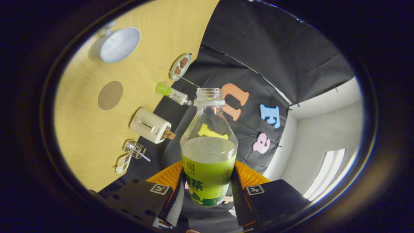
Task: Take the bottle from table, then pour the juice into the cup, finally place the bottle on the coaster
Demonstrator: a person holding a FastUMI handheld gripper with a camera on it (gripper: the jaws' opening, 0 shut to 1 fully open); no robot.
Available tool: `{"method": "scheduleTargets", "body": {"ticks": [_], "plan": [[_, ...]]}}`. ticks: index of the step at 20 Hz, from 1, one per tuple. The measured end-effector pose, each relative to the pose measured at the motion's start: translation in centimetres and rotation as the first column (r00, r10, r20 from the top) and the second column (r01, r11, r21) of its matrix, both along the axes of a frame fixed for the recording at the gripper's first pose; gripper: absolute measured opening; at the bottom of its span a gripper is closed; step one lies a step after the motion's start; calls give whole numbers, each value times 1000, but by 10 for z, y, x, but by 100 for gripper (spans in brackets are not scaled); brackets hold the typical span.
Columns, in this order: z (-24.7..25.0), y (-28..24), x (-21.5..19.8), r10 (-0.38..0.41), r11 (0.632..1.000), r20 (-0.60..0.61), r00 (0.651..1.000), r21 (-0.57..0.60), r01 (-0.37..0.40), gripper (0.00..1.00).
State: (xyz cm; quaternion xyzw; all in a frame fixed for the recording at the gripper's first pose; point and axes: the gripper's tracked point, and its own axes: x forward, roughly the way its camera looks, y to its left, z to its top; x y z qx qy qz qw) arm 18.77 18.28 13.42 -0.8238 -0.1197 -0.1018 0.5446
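**A:** Where is the bottle (pixel 208 145) at this moment?

**B:** Clamped in the gripper (pixel 208 191). Both fingers press on its lower body, one from each side, over the green label. Its cap is off, and the open neck points straight ahead of the fingers. It is roughly half full of pale green juice.

**A:** And where is the cup (pixel 118 44)?

**B:** On the wooden table (pixel 84 129), well beyond the bottle's mouth and off to its left. The view is tilted, so the table rises like a wall on that side. The cup's open rim faces the camera.

**A:** So which way would the pour go?

**B:** I judge the bottle's mouth must travel left and forward to reach over the cup, then tip along its long axis.

**A:** And the coaster (pixel 110 95)?

**B:** A flat round disc on the table, nearer the gripper than the cup. Closer still stand a cream toaster (pixel 150 125) and a small green tube (pixel 171 94).
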Motion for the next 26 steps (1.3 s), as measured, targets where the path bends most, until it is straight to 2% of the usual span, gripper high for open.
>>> {"method": "scheduleTargets", "body": {"ticks": [4, 9, 12, 14, 17, 20, 21, 24, 26], "plan": [[-7, 1, -2, 12, 999, -15, 1000, 37, -12, 71], [-26, -1, -1, 28, 982, -79, 996, 189, -12, 71], [-46, -1, 4, 42, 957, -140, 989, 290, 0, 71], [-57, 2, 4, 71, 923, -184, 980, 386, 6, 71], [-72, 2, 2, 114, 834, -254, 961, 550, 46, 71], [-75, 3, 0, 153, 748, -281, 947, 660, 74, 71], [-75, 2, 1, 175, 709, -287, 942, 701, 82, 71], [-77, 2, 2, 252, 559, -298, 921, 821, 113, 72], [-72, 3, 2, 303, 444, -284, 910, 887, 129, 72]]}}
